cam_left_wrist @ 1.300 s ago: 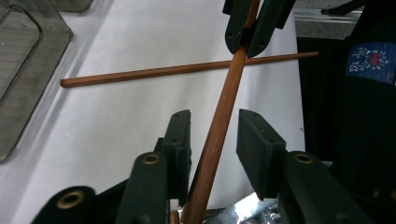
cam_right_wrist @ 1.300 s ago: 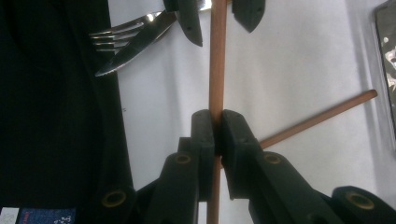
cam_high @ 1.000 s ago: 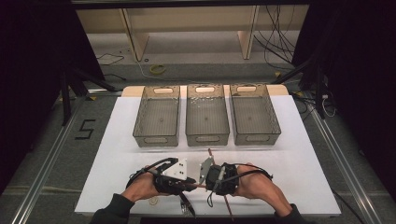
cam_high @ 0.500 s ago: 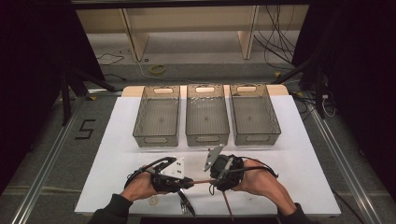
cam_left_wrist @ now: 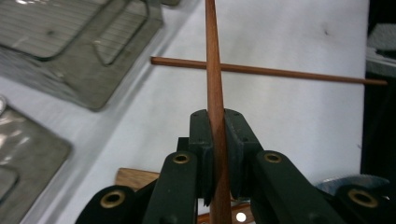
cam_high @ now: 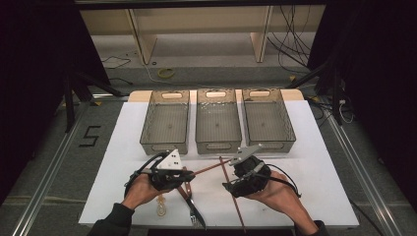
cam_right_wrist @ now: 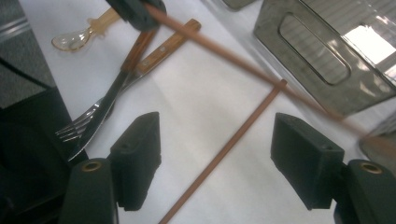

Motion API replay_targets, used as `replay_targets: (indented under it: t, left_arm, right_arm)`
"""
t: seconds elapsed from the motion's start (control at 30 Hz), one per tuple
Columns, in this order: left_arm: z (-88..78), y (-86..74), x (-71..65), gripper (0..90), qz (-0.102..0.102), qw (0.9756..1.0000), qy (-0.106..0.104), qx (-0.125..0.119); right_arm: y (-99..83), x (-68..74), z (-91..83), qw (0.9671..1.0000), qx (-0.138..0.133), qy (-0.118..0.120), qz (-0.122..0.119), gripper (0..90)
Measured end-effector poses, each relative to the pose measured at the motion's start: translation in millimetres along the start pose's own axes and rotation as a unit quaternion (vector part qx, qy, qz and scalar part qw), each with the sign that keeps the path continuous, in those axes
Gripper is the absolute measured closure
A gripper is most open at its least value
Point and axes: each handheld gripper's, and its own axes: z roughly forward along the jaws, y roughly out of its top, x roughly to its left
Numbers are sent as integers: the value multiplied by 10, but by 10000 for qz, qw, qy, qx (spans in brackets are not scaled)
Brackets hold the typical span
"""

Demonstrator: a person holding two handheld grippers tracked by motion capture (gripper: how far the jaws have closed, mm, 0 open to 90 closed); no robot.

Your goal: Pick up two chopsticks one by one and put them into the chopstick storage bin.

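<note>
So the left hand-held gripper (cam_high: 189,173) sits just in front of the left clear grey plastic bin (cam_high: 165,121), jaws clamped tight on a thin reddish-brown wooden chopstick (cam_left_wrist: 214,84) that pokes out toward the middle bin (cam_high: 218,120). Right under that gripper, on the white counter (cam_high: 319,157), there's a wooden-handled steel fork (cam_right_wrist: 100,116) crossed with a second wooden-handled utensil (cam_right_wrist: 166,46), and a small clear amber plastic spoon (cam_high: 161,206) a bit nearer the person. A second matching chopstick (cam_high: 231,191) lies flat on the counter in front of the middle bin. The right hand-held gripper (cam_right_wrist: 217,154) is over it; its jaws have just been opening and stand wide either side of it, not touching. The right bin (cam_high: 268,118) is just beyond.
</note>
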Motion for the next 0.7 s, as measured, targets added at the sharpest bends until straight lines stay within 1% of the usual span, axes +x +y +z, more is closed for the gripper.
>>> replay_targets:
  t: [0.07, 0.13, 0.2, 0.27, 0.33, 0.37, 0.43, 0.5, 0.6, 0.63, 0.7]
  left_arm:
    - [-36, 8, 24, 824, -120, 9998, 109, -101]
    - [-70, 17, 54, 823, -254, 9992, 234, -191]
    - [-108, 22, 93, 823, -401, 9981, 361, -281]
    - [-153, 26, 139, 823, -530, 9968, 481, -358]
    - [-200, 28, 192, 823, -639, 9951, 620, -422]
    - [-223, 27, 225, 823, -699, 9943, 669, -445]
    - [-272, 24, 302, 823, -823, 9920, 819, -496]
    - [-301, 22, 363, 823, -907, 9902, 918, -527]
    - [-334, 21, 476, 823, -1082, 9864, 1089, -587]
    - [-338, 23, 498, 823, -1108, 9857, 1133, -576]
    - [-355, 25, 566, 823, -1219, 9829, 1234, -619]
  right_arm:
    - [-61, -19, 17, 9999, -39, 2, 110, 316]
    - [-138, -47, 63, 9996, 23, -78, 257, 313]
    - [-159, -57, 83, 9996, 60, -73, 261, 312]
    - [-197, -70, 124, 9993, 140, -77, 335, 306]
    - [-222, -79, 152, 9991, 184, -55, 371, 296]
    - [-233, -81, 166, 9989, 202, -85, 422, 290]
    - [-258, -95, 189, 9985, 268, -75, 465, 285]
    - [-274, -102, 204, 9978, 306, -96, 578, 280]
    - [-298, -113, 212, 9974, 354, -53, 627, 274]
    - [-309, -115, 214, 9974, 357, -52, 624, 273]
    - [-325, -113, 215, 9972, 385, -94, 639, 271]
